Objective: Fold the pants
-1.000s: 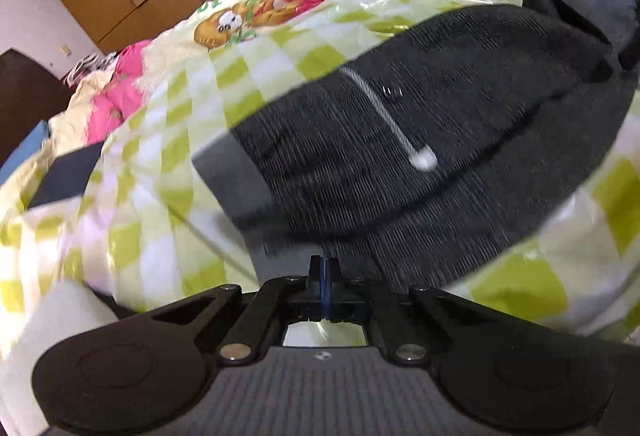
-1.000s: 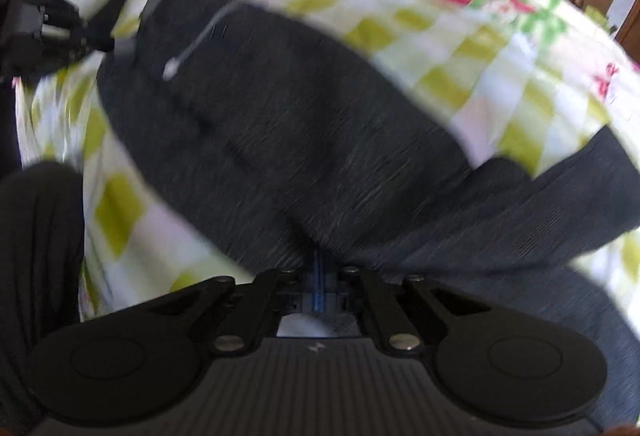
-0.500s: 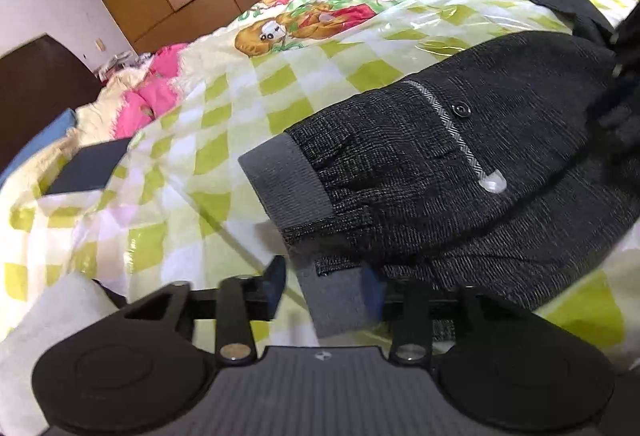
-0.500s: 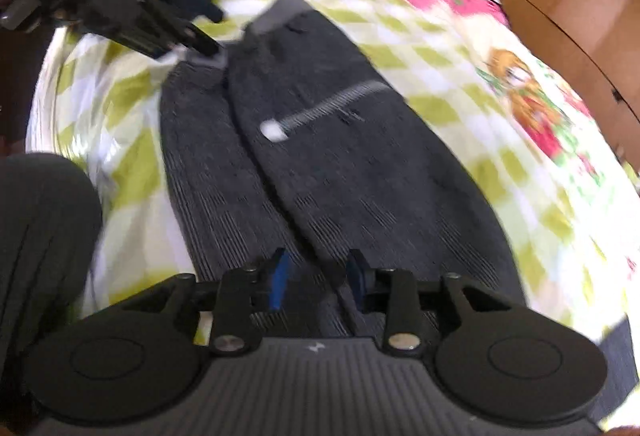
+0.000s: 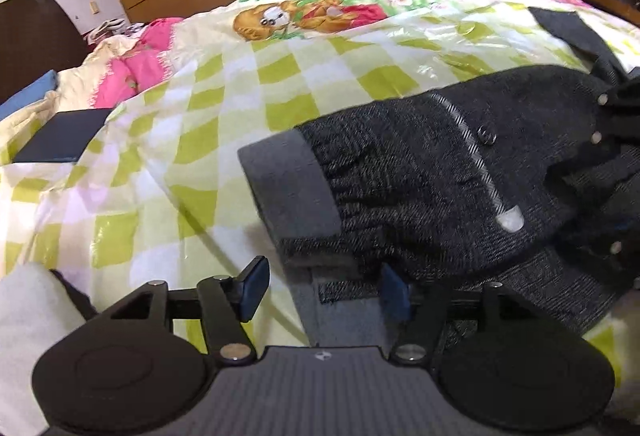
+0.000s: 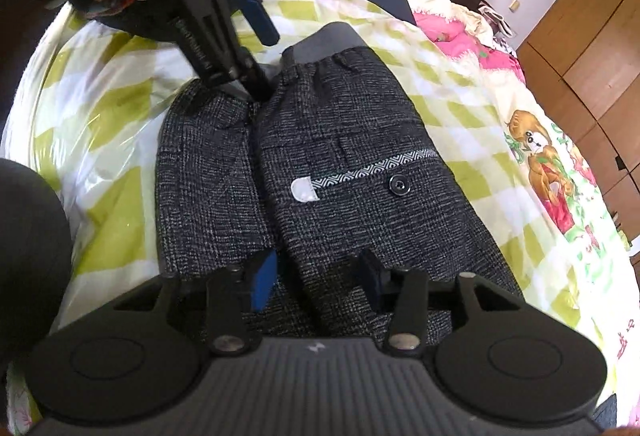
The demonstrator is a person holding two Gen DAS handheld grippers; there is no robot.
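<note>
The pants (image 6: 320,164) lie folded lengthwise on the bed (image 5: 248,104), one half laid over the other, the grey waistband (image 5: 288,188) at the end nearest my left gripper (image 5: 324,294). That gripper sits low at the waistband end; its jaws are opening, with the lower waistband edge between the blue pads (image 5: 254,288) but not pinched. My right gripper (image 6: 316,278) is over the leg part of the pants, just past the pocket button (image 6: 399,183) and trim. Its jaws are also opening, straddling the fold ridge of the top layer without pressing on it. From the right wrist I see my left gripper (image 6: 256,48) at the far end, touching down beside the waistband (image 6: 328,42).
</note>
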